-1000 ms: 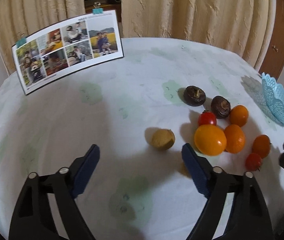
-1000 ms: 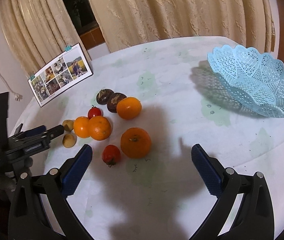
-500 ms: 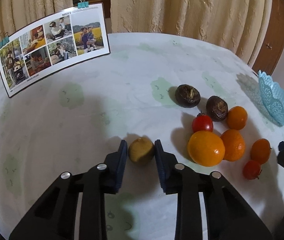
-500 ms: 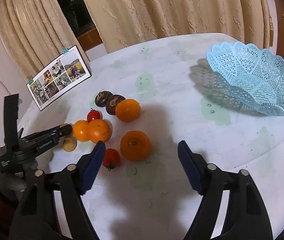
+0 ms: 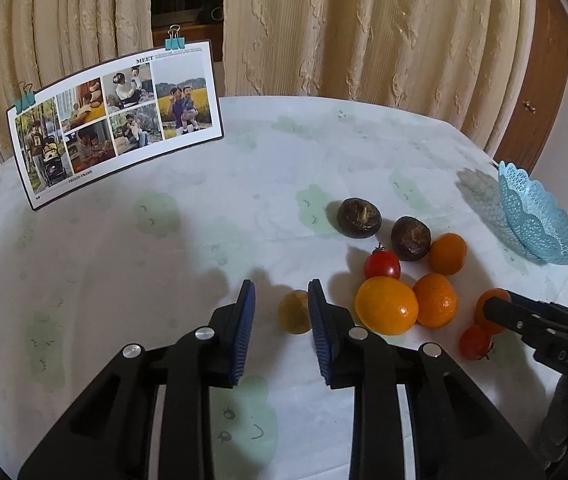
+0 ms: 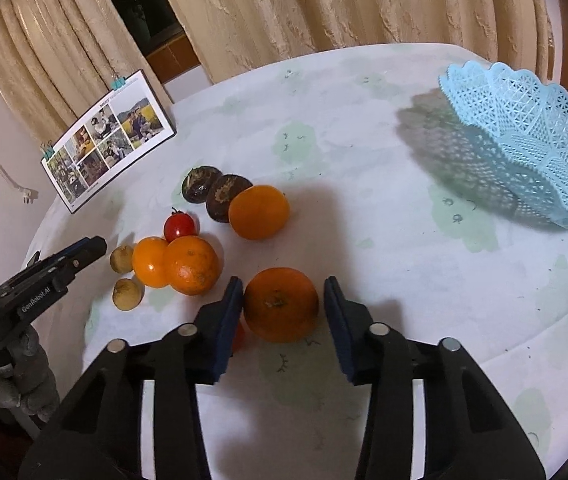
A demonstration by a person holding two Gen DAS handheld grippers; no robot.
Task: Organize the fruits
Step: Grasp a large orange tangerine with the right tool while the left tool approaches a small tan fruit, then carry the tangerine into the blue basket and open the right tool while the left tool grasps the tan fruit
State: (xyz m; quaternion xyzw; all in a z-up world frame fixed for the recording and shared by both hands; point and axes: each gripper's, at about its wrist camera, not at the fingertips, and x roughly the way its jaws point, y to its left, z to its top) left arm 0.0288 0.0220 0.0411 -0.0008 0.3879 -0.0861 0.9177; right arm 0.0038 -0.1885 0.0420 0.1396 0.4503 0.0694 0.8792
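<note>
Jaws on the right gripper [image 6: 284,284] are closing around a round, bumpy orange [image 6: 281,304] that sits on the table between the blue ridged pads. The left pad looks like it touches the peel; the other pad is not on it yet.

Jaws on the left gripper [image 5: 281,286] are pulled in close and hold nothing. A small, dull tan fruit [image 5: 293,312] seems to lie just past the tips, against one pad.

More round fruit sits in a bunch just beside it, like a shiny red tomato [image 6: 180,227]. The lacy blue plastic basket [image 6: 523,120] with a wavy rim stands well apart on the soft white cloth [image 6: 363,140].
</note>
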